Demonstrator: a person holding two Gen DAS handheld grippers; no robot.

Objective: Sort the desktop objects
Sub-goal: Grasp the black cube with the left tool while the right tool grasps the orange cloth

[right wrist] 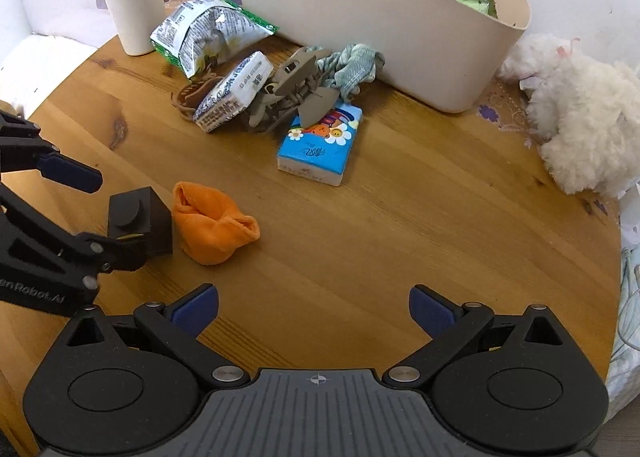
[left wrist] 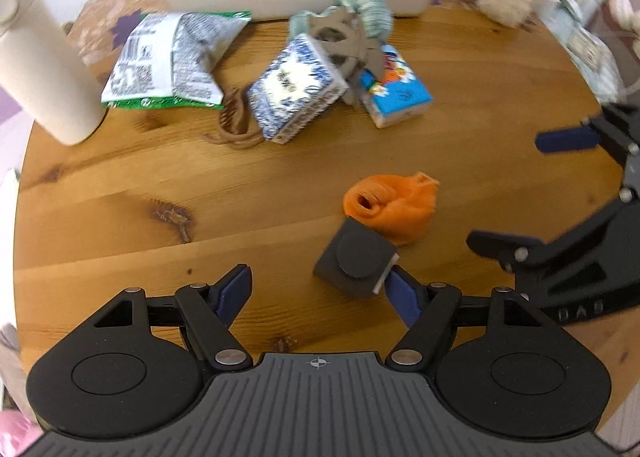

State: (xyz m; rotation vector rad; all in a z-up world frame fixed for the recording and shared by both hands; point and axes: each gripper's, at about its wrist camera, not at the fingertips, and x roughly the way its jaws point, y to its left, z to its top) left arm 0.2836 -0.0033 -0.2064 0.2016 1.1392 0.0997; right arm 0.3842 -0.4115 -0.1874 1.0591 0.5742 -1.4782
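Left gripper (left wrist: pixel 318 299) stands wide, nothing clamped. The dark grey square block with a round knob (left wrist: pixel 356 259) sits by its right finger; contact can't be judged. Right gripper (right wrist: pixel 314 313) is wide too, over bare wood of the round wooden table (right wrist: pixel 420 217).

Touching the block lies a crumpled orange cloth (right wrist: pixel 214 227). Farther out, a pile: blue cartoon tissue pack (right wrist: pixel 318 147), blue-and-white patterned tissue pack (right wrist: pixel 234 93), tan hair claw (right wrist: pixel 294 83), brown hair ties (right wrist: pixel 190 97), pale green scrunched cloth (right wrist: pixel 356 65), green-and-white snack bag (right wrist: pixel 206 35).

Behind them, the beige plastic bin (right wrist: pixel 360 21) already holds a beige cloth bundle and a green packet. So I'd call the sorting barely begun, with most items left on the table.
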